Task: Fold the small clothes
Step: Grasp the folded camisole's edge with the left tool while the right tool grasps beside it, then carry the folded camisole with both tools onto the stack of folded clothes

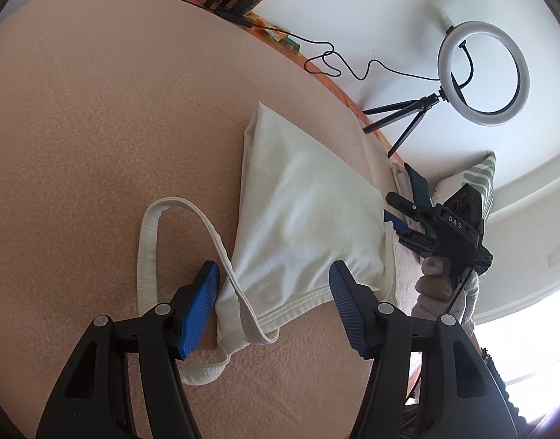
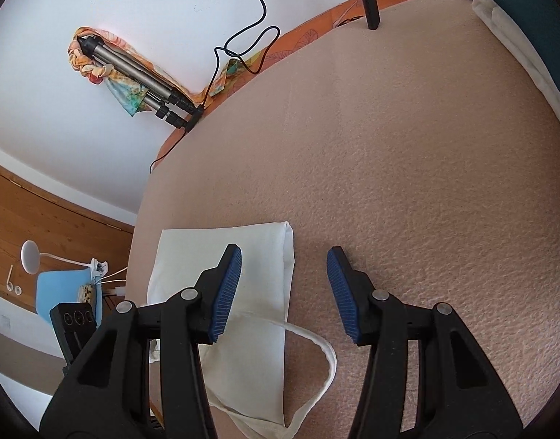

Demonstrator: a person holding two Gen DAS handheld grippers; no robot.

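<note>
A small white tank top (image 1: 309,219) lies folded lengthwise on the pink blanket (image 1: 97,128). One shoulder strap (image 1: 152,248) loops out to its left. My left gripper (image 1: 274,292) is open, its jaws either side of the top's neckline end, just above it. My right gripper (image 1: 408,219) shows at the garment's right edge, held by a gloved hand. In the right wrist view the right gripper (image 2: 283,289) is open over the folded top (image 2: 258,274), with a strap (image 2: 324,358) curling out below it.
A ring light on a small tripod (image 1: 481,73) stands by the white wall, its cable trailing along the orange bed edge (image 1: 335,84). Folded tripod legs (image 2: 133,77) lie at the far edge. Folded white and teal clothes (image 2: 529,36) are stacked at the blanket's right side.
</note>
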